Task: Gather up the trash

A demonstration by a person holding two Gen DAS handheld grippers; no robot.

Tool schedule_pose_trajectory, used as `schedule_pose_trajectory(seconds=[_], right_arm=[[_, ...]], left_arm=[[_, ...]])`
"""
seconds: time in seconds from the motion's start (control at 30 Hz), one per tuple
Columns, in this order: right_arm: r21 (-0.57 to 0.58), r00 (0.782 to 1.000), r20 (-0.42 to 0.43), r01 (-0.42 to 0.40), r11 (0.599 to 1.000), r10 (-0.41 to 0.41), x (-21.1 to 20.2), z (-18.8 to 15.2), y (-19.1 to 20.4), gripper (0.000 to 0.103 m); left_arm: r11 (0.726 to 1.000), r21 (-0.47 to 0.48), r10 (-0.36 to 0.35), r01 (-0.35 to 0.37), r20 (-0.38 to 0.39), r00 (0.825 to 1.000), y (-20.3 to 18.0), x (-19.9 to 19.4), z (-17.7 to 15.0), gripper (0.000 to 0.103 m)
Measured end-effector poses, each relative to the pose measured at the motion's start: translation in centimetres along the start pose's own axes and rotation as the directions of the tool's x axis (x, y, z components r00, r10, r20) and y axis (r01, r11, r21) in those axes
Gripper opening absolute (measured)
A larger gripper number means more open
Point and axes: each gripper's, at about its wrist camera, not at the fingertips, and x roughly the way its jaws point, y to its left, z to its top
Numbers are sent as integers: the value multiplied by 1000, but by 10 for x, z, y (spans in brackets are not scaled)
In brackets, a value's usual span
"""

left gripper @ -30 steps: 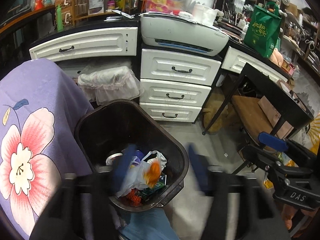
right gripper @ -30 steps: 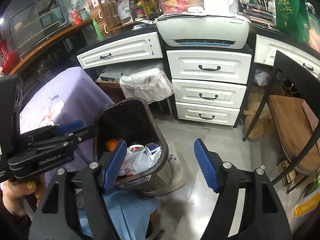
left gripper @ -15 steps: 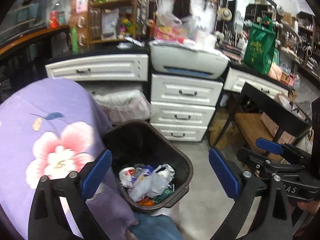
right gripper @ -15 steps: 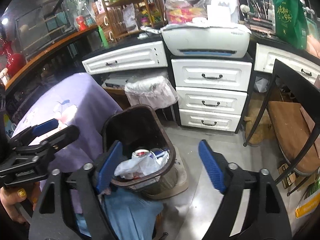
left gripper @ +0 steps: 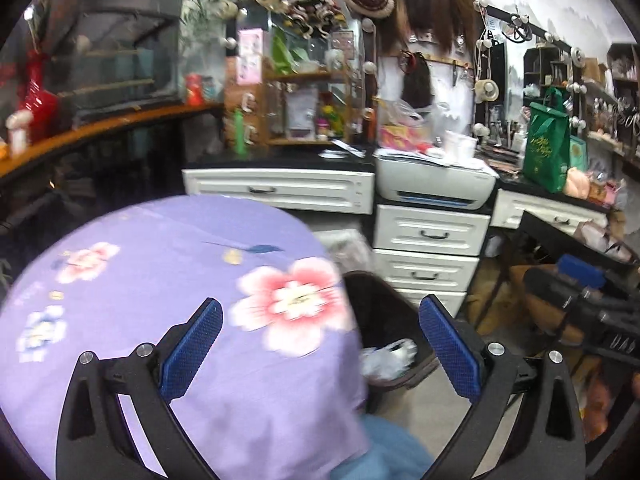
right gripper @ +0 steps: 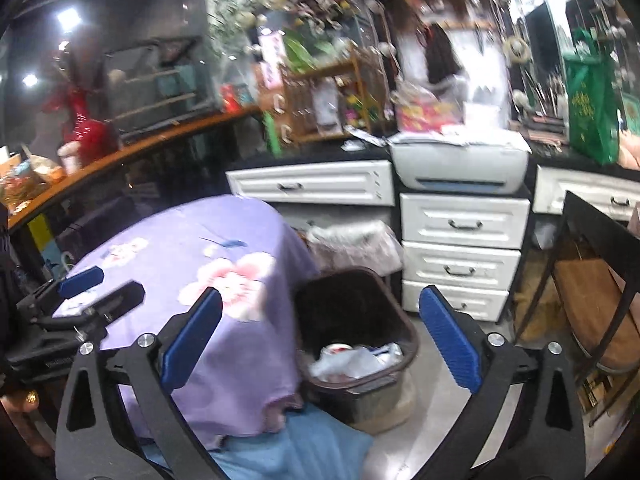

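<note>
The left gripper (left gripper: 320,344) stands with its blue pads wide apart and nothing between them, over the purple flowered cloth (left gripper: 168,288) that covers a round worktop. The right gripper (right gripper: 320,340) has its jaws just opened to full spread, also empty; they frame the dark trash bin (right gripper: 404,332) on the floor, just right of the cloth's hanging edge. Inside the bin lies crumpled white plastic and other trash (right gripper: 356,360). A blue cloth (right gripper: 304,444) lies near, at the bin's foot. Far behind stand white drawers (right gripper: 460,248) with a printer (right gripper: 460,166) on top and a green bag (right gripper: 592,100) at the right.
</note>
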Motion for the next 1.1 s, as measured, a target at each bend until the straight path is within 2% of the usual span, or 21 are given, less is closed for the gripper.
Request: schedule_pose_trajectory(seconds=[0.2,0.37,0.53,0.7,0.9,1.1], right_arm=[[-70,998,26,-51,996,53,-34,-20,55,97],[-124,995,67,-71,990,79,-68,-41,86,97],[-179,992,78,-84,980,100,-98,-54,101,97],[-205,988,118,-75,976,100,-136,-70,110,97],[-202,981,164,-72,977,107,-169,-84,108,97],[-195,971,214,-67,978,109,-182,-83,106,97]], left_arm=[[994,9,107,-107,43,993,32,-56,-25,97],[991,-45,132,-129,56,990,51,-96,-48,97],[977,-84,206,-198,107,973,56,-133,-63,97],[970,-129,224,-205,151,963,55,-162,-65,97],[961,-185,234,-205,155,960,58,-181,-74,97],[970,-152,216,-189,181,960,52,-190,-75,97]])
